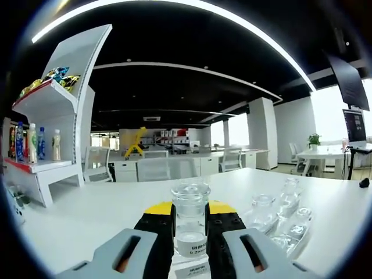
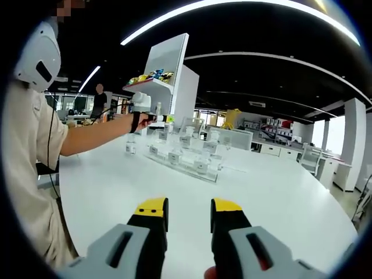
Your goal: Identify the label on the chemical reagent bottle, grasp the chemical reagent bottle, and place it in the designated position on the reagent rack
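A clear glass reagent bottle [image 1: 190, 216] with a white label stands upright between the black, yellow-tipped jaws of my left gripper [image 1: 190, 224], which is shut on it. A small white label card [image 1: 193, 270] shows just under the bottle. Several more clear bottles [image 1: 278, 212] lie close by on the right. In the right gripper view a person's hand holds the left gripper [image 2: 152, 116] out over the clear reagent rack [image 2: 185, 152], which carries labelled bottles. My right gripper [image 2: 189, 209] is open above the white table, with nothing between its jaws.
A white display shelf [image 1: 55, 116] with drink bottles and snack packets stands at the table's left. A lone small bottle [image 2: 131, 144] sits on the white table [image 2: 261, 197] left of the rack. The person [image 2: 29, 151] stands on the left. Desks and chairs lie beyond.
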The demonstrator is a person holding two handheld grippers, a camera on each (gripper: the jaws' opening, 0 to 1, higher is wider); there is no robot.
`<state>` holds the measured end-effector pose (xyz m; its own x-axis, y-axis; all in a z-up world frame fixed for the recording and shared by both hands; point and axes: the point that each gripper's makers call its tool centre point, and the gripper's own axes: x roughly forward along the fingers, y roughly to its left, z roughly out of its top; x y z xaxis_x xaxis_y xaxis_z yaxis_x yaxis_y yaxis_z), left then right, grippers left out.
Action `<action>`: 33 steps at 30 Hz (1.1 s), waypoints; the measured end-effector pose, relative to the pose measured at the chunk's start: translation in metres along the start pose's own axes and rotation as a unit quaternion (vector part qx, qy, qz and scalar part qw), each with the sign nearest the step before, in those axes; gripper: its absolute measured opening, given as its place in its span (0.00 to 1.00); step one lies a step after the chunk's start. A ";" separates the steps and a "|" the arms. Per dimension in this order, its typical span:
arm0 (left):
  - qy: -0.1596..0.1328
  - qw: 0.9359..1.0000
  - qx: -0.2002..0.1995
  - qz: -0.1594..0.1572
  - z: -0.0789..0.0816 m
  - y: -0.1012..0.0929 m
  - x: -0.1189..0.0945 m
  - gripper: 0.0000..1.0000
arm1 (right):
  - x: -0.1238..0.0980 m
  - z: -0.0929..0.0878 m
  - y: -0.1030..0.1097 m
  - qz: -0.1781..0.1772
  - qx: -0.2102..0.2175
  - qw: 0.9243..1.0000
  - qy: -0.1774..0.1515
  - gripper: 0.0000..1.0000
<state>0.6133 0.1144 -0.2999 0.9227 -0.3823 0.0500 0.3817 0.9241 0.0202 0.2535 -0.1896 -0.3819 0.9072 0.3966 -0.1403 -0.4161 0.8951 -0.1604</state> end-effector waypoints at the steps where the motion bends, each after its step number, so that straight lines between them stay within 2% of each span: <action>1: 0.001 1.000 0.000 0.000 -0.001 0.000 0.000 0.19 | 0.000 0.000 0.000 0.000 0.000 1.000 0.000 0.29; 23: 0.020 1.000 0.003 0.001 -0.024 -0.001 -0.001 0.19 | 0.001 -0.006 -0.003 0.000 0.002 1.000 0.007 0.29; 33: 0.026 1.000 -0.001 0.003 -0.029 0.002 -0.003 0.19 | 0.002 -0.004 -0.001 0.001 0.000 1.000 0.006 0.29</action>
<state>0.6129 0.1171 -0.3293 0.9265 -0.3762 -0.0016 0.3762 0.9264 0.0175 0.2554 -0.1909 -0.3860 0.9053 0.3968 -0.1516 -0.4186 0.8941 -0.1591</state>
